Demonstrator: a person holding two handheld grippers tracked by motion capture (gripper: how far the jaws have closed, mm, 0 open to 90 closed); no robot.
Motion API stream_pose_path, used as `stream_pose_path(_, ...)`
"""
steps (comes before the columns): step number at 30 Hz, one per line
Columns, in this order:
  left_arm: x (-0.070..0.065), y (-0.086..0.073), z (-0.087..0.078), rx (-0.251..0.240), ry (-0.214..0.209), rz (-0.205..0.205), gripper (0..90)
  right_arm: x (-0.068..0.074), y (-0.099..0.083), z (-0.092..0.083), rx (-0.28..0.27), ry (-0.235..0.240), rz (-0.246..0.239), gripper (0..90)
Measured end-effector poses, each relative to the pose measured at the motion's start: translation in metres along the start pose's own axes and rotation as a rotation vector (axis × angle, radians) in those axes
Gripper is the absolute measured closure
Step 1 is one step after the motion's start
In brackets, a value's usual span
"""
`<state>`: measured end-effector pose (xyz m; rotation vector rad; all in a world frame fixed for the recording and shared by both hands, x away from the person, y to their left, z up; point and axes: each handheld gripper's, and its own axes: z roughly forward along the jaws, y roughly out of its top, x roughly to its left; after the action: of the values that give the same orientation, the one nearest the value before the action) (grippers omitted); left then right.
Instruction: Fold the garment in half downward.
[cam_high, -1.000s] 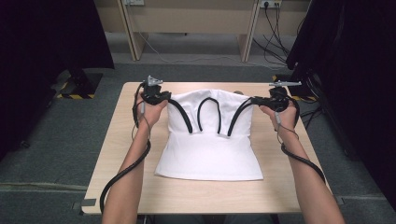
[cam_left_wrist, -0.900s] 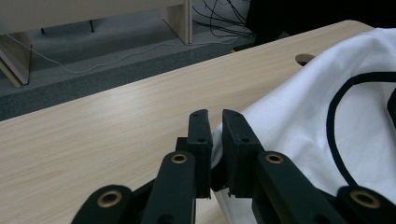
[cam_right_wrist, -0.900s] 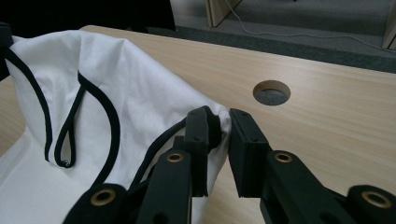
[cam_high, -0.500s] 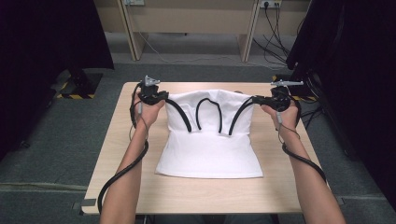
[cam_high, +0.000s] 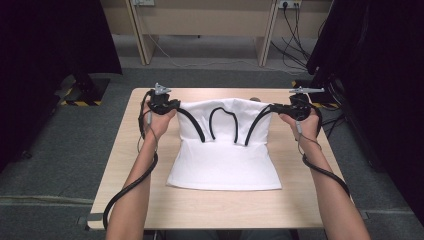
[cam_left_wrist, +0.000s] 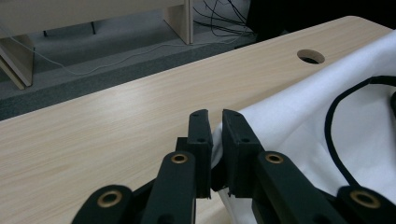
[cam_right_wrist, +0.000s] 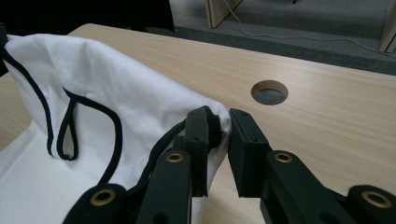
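White sleeveless top (cam_high: 225, 155) with black trim, spread at frame centre on the bench (cam_high: 125, 150), upper edge lifted. Soft, light, limp cloth; likely to sag and crease, best gripped at the shoulder corners. Left tongs (cam_left_wrist: 212, 140) clamped on the left shoulder corner; right tongs (cam_right_wrist: 219, 135) clamped on the right shoulder corner. Cable hole (cam_right_wrist: 269, 92) beyond.

white garment (cam_left_wrist: 299, 126) cut off right, folded-under half hidden

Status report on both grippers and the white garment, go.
Left hand-held gripper shut on one corner of the white cloth garment with black trim. Right hand-held gripper shut on the opposite corner. Garment's far edge lifted off the wooden table. Nothing in the way.
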<state>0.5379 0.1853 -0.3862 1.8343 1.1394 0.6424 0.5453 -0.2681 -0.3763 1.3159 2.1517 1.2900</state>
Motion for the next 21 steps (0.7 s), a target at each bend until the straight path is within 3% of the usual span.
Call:
stream_pose_path(11, -0.004, -0.012, -0.003, 0.01, -0.008, 0.027, 82.0, 0.002, -0.013, 0.0, 0.02, 0.017, -0.032, 78.4)
stream_pose_path(21, -0.012, -0.029, -0.009, 0.039, -0.009, 0.095, 82.1, 0.006, -0.031, -0.002, 0.056, 0.042, -0.082, 78.5)
